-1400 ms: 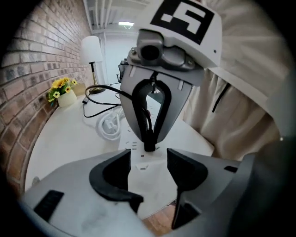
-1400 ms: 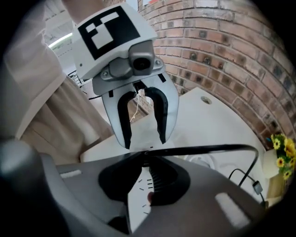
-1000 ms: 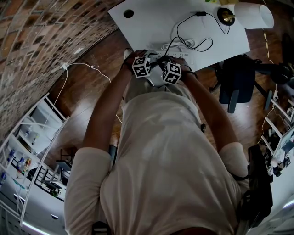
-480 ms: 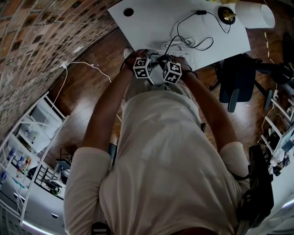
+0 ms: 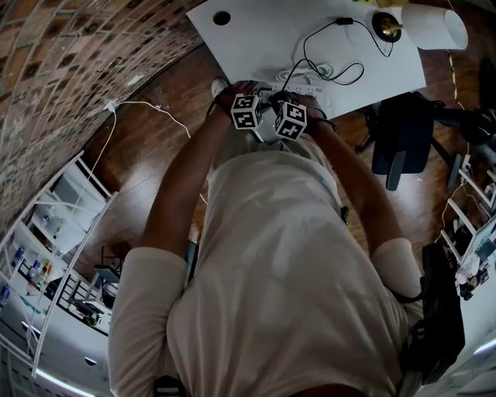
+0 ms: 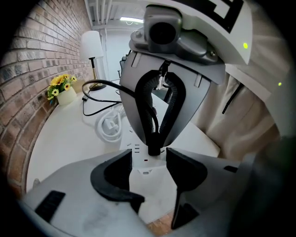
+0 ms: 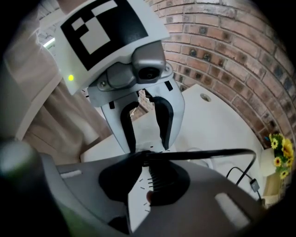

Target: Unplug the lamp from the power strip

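Straddling power strip [image 6: 137, 148], left gripper [image 6: 148, 166]: jaws spread wide, just opened further, strip between pads, not squeezed. Right gripper [image 7: 146, 175]: jaws pinch black plug [image 7: 163, 178] of lamp cord [image 7: 203, 153]; plug upright, base on power strip. Lamp cord leaves plug toward 3 o'clock in right gripper view. Head view: both grippers at 6 o'clock edge of table [image 5: 256, 39]; lamp [image 5: 430, 23] at 1 o'clock corner, well apart from power strip.
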A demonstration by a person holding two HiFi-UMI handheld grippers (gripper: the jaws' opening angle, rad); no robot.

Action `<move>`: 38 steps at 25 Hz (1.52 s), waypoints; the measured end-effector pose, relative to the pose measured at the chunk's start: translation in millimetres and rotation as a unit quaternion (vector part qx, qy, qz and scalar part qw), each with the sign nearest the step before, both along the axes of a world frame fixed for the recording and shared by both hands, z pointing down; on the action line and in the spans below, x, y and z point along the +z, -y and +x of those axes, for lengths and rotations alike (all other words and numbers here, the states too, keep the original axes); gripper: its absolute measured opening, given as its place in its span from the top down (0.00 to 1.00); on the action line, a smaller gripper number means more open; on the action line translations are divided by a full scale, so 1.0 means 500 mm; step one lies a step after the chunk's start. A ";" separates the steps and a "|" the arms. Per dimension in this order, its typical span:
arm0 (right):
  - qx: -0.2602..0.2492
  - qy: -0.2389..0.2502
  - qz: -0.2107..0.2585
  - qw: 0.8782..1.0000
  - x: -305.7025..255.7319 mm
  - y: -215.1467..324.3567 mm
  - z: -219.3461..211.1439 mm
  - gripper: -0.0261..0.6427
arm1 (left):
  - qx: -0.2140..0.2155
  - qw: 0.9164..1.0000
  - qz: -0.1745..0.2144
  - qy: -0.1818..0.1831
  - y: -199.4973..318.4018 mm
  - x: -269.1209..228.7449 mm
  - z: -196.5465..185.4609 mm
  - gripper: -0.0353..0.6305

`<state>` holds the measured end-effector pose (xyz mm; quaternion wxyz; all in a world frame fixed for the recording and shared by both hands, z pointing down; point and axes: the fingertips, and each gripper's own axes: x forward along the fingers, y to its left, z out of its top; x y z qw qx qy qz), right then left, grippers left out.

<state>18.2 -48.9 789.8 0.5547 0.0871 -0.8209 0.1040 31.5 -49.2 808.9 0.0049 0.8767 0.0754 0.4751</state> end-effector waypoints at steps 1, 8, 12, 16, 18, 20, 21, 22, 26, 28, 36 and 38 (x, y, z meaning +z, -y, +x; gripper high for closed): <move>0.003 0.005 0.003 1.000 -0.002 0.000 0.001 0.89 | -0.002 1.000 -0.001 -0.002 0.001 0.000 0.001 0.59; 0.016 0.026 0.013 0.999 -0.003 0.000 0.003 0.89 | -0.001 1.000 -0.002 0.005 0.001 0.003 0.000 0.59; 0.011 0.048 0.038 0.998 -0.050 0.015 -0.015 0.89 | 0.004 1.000 -0.003 0.009 0.003 0.002 0.003 0.59; 0.031 0.068 0.036 0.997 -0.104 0.034 -0.049 0.89 | 0.007 1.000 0.000 0.010 0.008 0.003 -0.011 0.59; 0.042 0.042 0.010 0.998 -0.079 0.018 -0.019 0.89 | 0.006 1.000 0.000 0.017 -0.001 0.002 -0.005 0.59; 0.057 0.029 0.000 0.998 -0.066 0.012 0.018 0.89 | 0.004 1.000 0.005 0.018 0.004 0.004 0.005 0.59; 0.061 0.026 -0.001 0.998 -0.065 0.011 0.029 0.89 | 0.004 1.000 0.008 0.019 0.008 0.004 0.005 0.58; 0.064 0.025 0.000 0.998 -0.066 0.009 0.035 0.89 | 0.004 1.000 0.010 0.021 0.011 0.004 0.002 0.58; 0.087 0.021 0.008 0.996 -0.058 0.006 0.057 0.88 | -0.010 0.999 0.019 0.027 0.010 -0.003 -0.001 0.59; 0.103 0.021 0.010 0.994 -0.055 0.012 0.070 0.88 | -0.048 0.999 0.009 0.013 0.015 -0.021 0.001 0.59; 0.117 0.024 -0.026 0.993 -0.056 -0.016 0.099 0.86 | -0.227 0.973 -0.030 -0.016 0.019 -0.076 -0.059 0.61; 0.121 0.029 -0.018 0.992 -0.055 -0.023 0.103 0.85 | -0.272 0.962 -0.039 -0.004 0.012 -0.077 -0.082 0.64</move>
